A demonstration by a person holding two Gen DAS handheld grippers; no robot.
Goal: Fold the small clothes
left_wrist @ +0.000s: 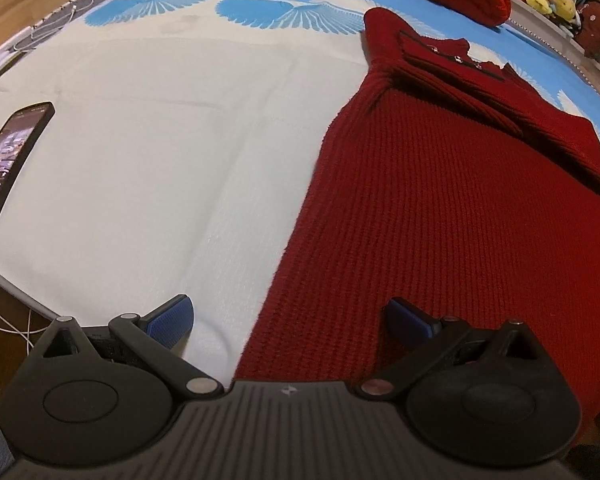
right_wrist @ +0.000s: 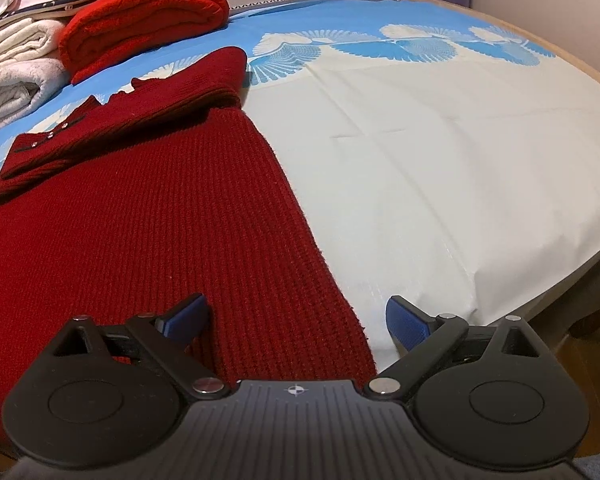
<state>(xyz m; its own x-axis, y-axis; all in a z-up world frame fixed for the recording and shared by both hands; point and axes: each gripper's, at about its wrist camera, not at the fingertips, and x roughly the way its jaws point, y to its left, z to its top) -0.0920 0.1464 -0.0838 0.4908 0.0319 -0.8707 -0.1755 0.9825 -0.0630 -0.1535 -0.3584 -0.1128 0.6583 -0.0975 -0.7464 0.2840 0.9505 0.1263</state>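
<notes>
Grippers straddling the hem corners of a dark red sweater (left_wrist: pixel 440 200).
Left gripper (left_wrist: pixel 290 318) and right gripper (right_wrist: pixel 296 316) are hovering spread wide, empty, apparently lining up to pinch both corners.

Warm, even indoor light, soft shadows; heavy fisheye warp w/ dark corners.

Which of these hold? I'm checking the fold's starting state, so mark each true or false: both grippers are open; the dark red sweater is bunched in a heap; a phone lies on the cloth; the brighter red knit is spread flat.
1. Both the left gripper and right gripper are open: true.
2. The dark red sweater is heaped: false, it lies spread out.
3. A phone lies on the cloth: true.
4. The brighter red knit is flat: false, it is folded.
</notes>
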